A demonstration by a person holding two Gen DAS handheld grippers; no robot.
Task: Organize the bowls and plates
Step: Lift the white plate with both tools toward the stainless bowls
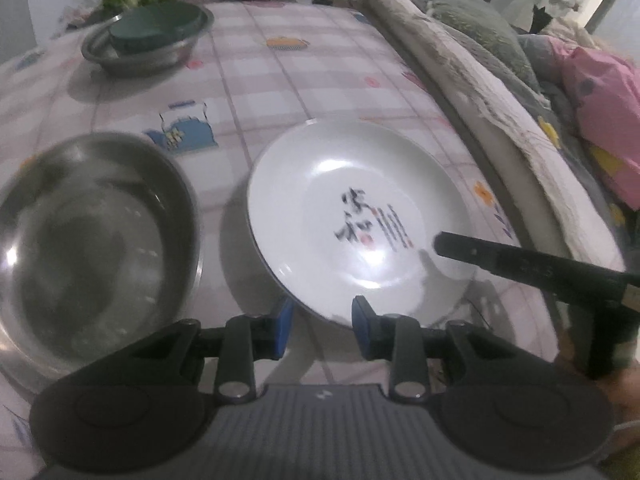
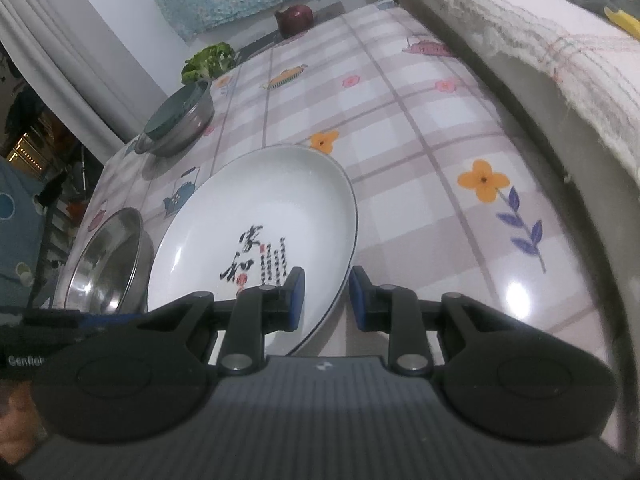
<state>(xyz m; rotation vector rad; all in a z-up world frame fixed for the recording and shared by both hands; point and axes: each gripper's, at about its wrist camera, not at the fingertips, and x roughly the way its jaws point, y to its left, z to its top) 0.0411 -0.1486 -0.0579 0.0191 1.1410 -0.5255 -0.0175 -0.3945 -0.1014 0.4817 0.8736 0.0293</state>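
- 2 claws work 1 white plate (image 2: 256, 216): your right claw (image 2: 325, 300) straddles its near rim, 1 pad inside the dish and 1 outside. The gap between the pads looks wider than the rim, so you are not visibly pinching it; I cannot tell whether a pad touches.
- Your left claw (image 1: 322, 330) is narrowly spread with the plate's near edge showing in the gap between its pads, gripping nothing that I can see.
- Straddling the rim makes sense: a shallow plate lying flat on the tablecloth (image 2: 420, 168) offers no other hold.
- Just left of your left claw sits an empty steel bowl (image 1: 92, 240), close beside the plate, a likely spot for stacking.
- Far ahead of both claws, another steel bowl (image 1: 148, 46) holds a dark green dish (image 1: 156, 26) upside down, which suggests nesting is the plan.
- Close the right pads squarely before lifting, as I judge the glazed rim slippery.
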